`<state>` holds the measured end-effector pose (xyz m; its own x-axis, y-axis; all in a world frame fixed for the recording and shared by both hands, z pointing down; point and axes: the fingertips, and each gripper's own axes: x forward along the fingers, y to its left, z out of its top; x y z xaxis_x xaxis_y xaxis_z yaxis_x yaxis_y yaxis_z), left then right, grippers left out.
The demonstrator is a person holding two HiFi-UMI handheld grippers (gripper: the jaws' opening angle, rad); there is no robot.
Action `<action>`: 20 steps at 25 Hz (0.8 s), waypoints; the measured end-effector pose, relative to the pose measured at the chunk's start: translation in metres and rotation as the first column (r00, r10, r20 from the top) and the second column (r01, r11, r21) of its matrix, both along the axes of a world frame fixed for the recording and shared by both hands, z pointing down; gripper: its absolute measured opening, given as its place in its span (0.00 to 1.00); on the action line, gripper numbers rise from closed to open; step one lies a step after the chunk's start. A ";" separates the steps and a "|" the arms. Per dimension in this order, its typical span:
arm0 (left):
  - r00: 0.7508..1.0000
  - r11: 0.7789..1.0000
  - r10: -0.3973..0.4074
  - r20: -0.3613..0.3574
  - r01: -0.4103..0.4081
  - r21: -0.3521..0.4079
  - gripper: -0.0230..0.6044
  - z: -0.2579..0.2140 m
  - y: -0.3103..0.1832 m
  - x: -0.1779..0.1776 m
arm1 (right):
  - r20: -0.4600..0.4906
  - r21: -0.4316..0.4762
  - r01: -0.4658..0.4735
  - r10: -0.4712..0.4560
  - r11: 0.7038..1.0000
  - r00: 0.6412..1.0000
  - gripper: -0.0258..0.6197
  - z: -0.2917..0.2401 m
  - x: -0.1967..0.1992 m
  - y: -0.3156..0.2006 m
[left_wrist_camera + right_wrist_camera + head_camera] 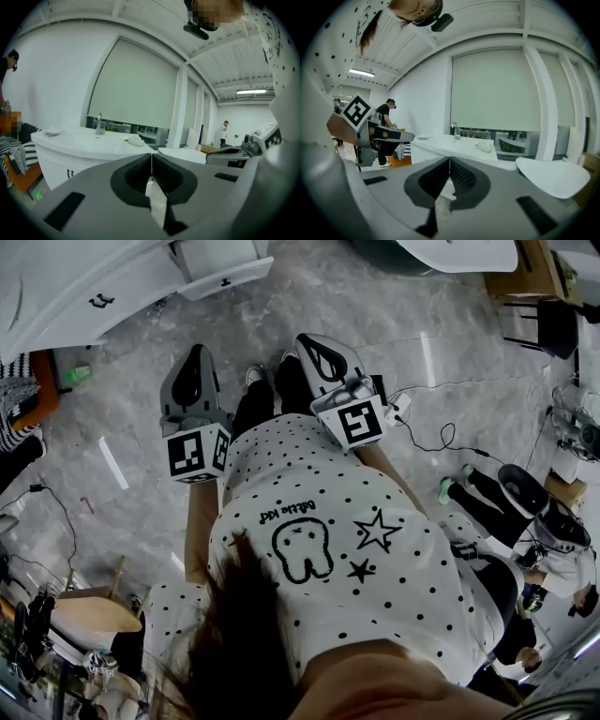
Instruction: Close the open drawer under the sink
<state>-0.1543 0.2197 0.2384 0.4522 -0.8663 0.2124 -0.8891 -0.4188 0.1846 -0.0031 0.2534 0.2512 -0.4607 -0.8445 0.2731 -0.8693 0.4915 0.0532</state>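
Note:
The white sink cabinet stands at the top left of the head view, and its drawer sticks out open toward the floor. My left gripper and right gripper are held side by side above the marble floor, well short of the drawer. Both are shut with nothing between their jaws. The left gripper view has the left gripper aimed past the counter with its faucet. From the right gripper the same counter lies ahead.
An orange seat with striped cloth stands left of the cabinet. Cables trail over the floor at the right, near a seated person. A white oval table is at the top right, and a wooden stool at the lower left.

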 end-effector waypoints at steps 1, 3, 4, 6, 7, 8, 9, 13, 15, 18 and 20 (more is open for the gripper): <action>1.000 1.000 -0.011 -0.001 0.011 -0.009 0.05 0.003 -0.006 0.000 | -0.008 -0.003 0.008 -0.008 1.000 1.000 0.06 0.001 0.001 -0.006; 0.999 0.999 -0.034 -0.005 0.034 -0.028 0.05 0.009 -0.018 0.004 | -0.004 -0.013 0.020 -0.020 1.000 1.000 0.06 0.005 0.007 -0.022; 0.999 0.999 -0.043 -0.008 0.043 -0.033 0.05 0.010 -0.025 0.008 | 0.000 -0.020 0.025 -0.025 1.000 1.000 0.06 0.007 0.012 -0.031; 0.998 0.998 -0.056 -0.011 0.055 -0.031 0.05 0.008 -0.038 0.019 | 0.003 -0.016 0.036 -0.036 0.999 0.999 0.06 0.005 0.026 -0.048; 0.998 0.998 -0.063 -0.011 0.063 -0.024 0.05 0.004 -0.044 0.024 | 0.005 -0.005 0.042 -0.042 0.999 0.999 0.06 0.002 0.035 -0.056; 0.997 0.997 -0.073 -0.011 0.073 -0.016 0.05 0.000 -0.050 0.030 | 0.005 0.007 0.047 -0.047 0.999 0.999 0.06 0.000 0.044 -0.064; 0.996 0.996 -0.087 -0.012 0.087 -0.008 0.05 -0.003 -0.057 0.035 | 0.006 0.015 0.051 -0.051 0.999 0.999 0.06 -0.002 0.053 -0.073; 0.989 0.989 -0.148 -0.026 0.148 0.022 0.05 -0.009 -0.088 0.054 | 0.005 0.022 0.082 -0.082 0.996 0.997 0.06 -0.005 0.082 -0.108; 0.985 0.985 -0.168 -0.033 0.169 0.035 0.05 -0.012 -0.100 0.064 | 0.009 0.028 0.094 -0.094 0.995 0.995 0.06 -0.006 0.096 -0.123; 0.980 0.980 -0.195 -0.043 0.196 0.044 0.05 -0.013 -0.117 0.077 | 0.030 0.017 0.098 -0.098 0.995 0.995 0.06 -0.002 0.115 -0.142; 0.977 0.977 -0.208 -0.048 0.210 0.034 0.05 -0.008 -0.131 0.079 | 0.038 0.002 0.106 -0.106 0.994 0.994 0.06 0.006 0.118 -0.155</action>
<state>-0.0750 0.0887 0.2305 0.2686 -0.9497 0.1609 -0.9491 -0.2324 0.2125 0.1145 0.0982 0.2567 -0.5575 -0.7906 0.2534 -0.8139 0.5807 0.0211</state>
